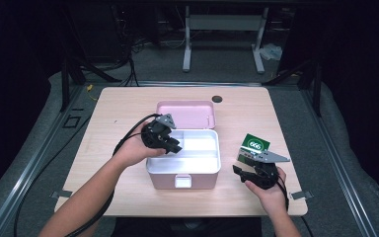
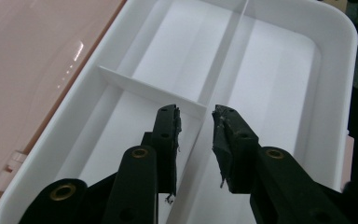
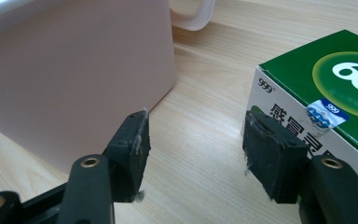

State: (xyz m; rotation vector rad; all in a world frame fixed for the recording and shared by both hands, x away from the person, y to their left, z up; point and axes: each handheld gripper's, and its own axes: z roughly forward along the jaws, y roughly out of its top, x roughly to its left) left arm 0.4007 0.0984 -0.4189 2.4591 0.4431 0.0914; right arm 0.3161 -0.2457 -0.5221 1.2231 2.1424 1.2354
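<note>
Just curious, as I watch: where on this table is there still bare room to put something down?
The table is bare along its left side beside the pink box, and across the far edge behind the open lid. The box's white tray is empty too. It is crowded at the right, around the green carton and the right gripper.

Table (image 1: pixel 128 106): we note box (image 1: pixel 183 170) at centre, lid (image 1: pixel 186 113) lying open behind it. Tray (image 2: pixel 279 84) inside box, partition walls (image 2: pixel 149 88) splitting it into compartments. Carton (image 1: pixel 254 146) on table right of box, well apart. We log left gripper (image 1: pixel 170 143) over tray; right gripper (image 1: pixel 246 170) just before carton.
</note>
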